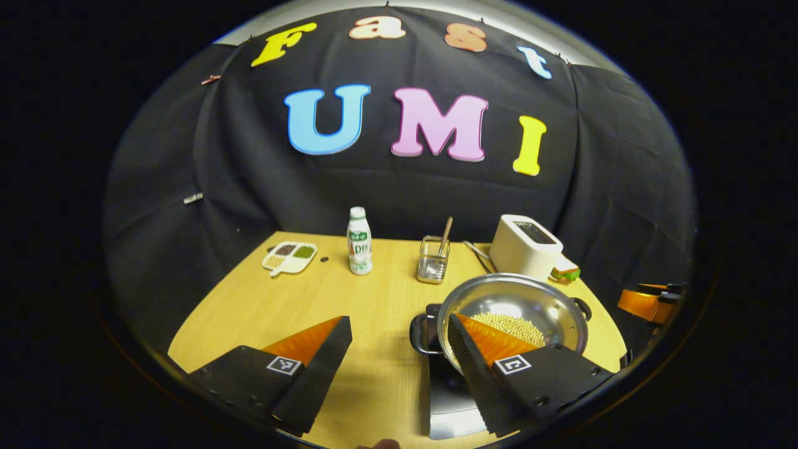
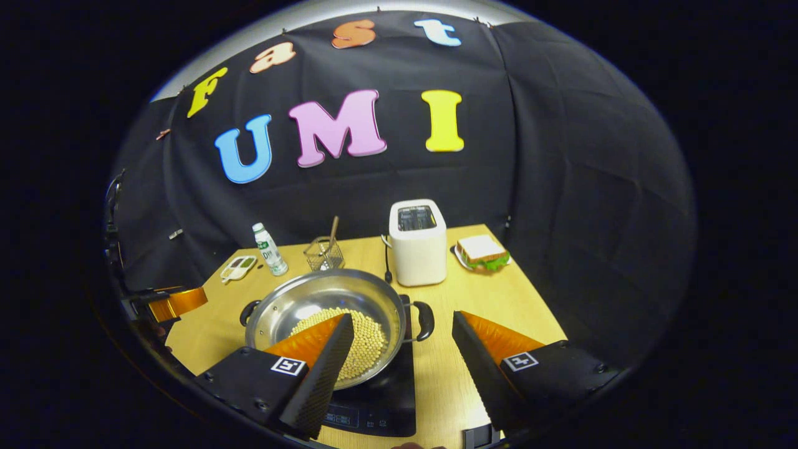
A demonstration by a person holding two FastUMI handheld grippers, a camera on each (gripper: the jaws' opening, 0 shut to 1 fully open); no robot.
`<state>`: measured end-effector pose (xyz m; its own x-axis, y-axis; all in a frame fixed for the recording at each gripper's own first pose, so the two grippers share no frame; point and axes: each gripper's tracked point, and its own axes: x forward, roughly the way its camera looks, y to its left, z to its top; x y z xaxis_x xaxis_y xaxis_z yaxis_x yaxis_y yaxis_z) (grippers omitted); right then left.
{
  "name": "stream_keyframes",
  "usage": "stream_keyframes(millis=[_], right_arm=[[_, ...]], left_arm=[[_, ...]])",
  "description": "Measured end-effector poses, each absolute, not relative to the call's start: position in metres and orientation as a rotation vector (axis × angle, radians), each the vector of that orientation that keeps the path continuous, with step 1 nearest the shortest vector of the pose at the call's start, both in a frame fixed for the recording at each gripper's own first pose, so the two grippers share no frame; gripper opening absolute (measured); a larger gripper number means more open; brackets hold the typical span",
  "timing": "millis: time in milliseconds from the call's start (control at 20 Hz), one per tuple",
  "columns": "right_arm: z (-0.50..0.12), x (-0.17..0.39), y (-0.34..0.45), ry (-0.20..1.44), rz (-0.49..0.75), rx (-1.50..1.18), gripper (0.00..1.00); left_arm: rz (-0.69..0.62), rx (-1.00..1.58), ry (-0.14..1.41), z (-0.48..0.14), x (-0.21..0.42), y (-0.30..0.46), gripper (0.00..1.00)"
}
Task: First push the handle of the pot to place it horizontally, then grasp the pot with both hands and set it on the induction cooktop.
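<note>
A steel pot holding pale beans rests on the black induction cooktop at the table's near side. Its two black loop handles point left and right. My left gripper is open, with the pot's left handle lying between its fingers, untouched. In the right gripper view the pot sits on the cooktop. My right gripper is open around the right handle. Each view also catches the other gripper at its edge, the right gripper and the left gripper.
A white toaster stands just behind the pot, with a sandwich on a plate to its right. A wire holder with a stick, a drink bottle and a small divided dish line the back of the wooden table.
</note>
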<state>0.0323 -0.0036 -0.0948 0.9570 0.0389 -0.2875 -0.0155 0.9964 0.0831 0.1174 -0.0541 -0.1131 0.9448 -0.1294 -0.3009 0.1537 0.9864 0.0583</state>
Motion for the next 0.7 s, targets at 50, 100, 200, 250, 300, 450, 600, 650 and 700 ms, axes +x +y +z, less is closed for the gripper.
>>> stream_keyframes(millis=[50, 100, 200, 250, 300, 450, 600, 650, 700], right_arm=[[-0.078, 0.025, 0.0, 0.244, 0.037, 0.075, 0.98], [-0.062, 0.015, 0.005, 0.192, 0.049, 0.073, 0.99], [-0.031, -0.002, 0.013, 0.096, 0.065, 0.067, 0.98], [-0.019, -0.011, 0.016, 0.057, 0.07, 0.061, 0.98], [-0.008, -0.019, 0.018, 0.019, 0.075, 0.055, 0.98], [0.008, -0.042, 0.021, -0.03, 0.069, 0.064, 0.98], [0.008, -0.065, 0.017, -0.032, 0.06, 0.088, 0.98], [0.008, -0.072, 0.012, -0.038, 0.049, 0.082, 0.98], [0.006, -0.079, 0.003, -0.046, 0.029, 0.075, 0.98]], left_arm=[[-0.146, 0.081, 0.27, -0.1, 0.105, -0.05, 0.97], [-0.143, 0.078, 0.245, -0.088, 0.093, -0.046, 0.97], [-0.134, 0.057, 0.194, -0.066, 0.069, -0.037, 0.97], [-0.128, 0.046, 0.17, -0.058, 0.058, -0.032, 0.97], [-0.117, 0.044, 0.149, -0.05, 0.046, -0.026, 0.96], [-0.084, 0.068, 0.089, -0.031, 0.013, -0.007, 0.96], [-0.049, 0.065, 0.053, -0.025, -0.021, 0.006, 0.97], [-0.039, 0.066, 0.039, -0.025, -0.033, 0.01, 0.96], [-0.034, 0.059, 0.021, -0.025, -0.045, 0.013, 0.96]])
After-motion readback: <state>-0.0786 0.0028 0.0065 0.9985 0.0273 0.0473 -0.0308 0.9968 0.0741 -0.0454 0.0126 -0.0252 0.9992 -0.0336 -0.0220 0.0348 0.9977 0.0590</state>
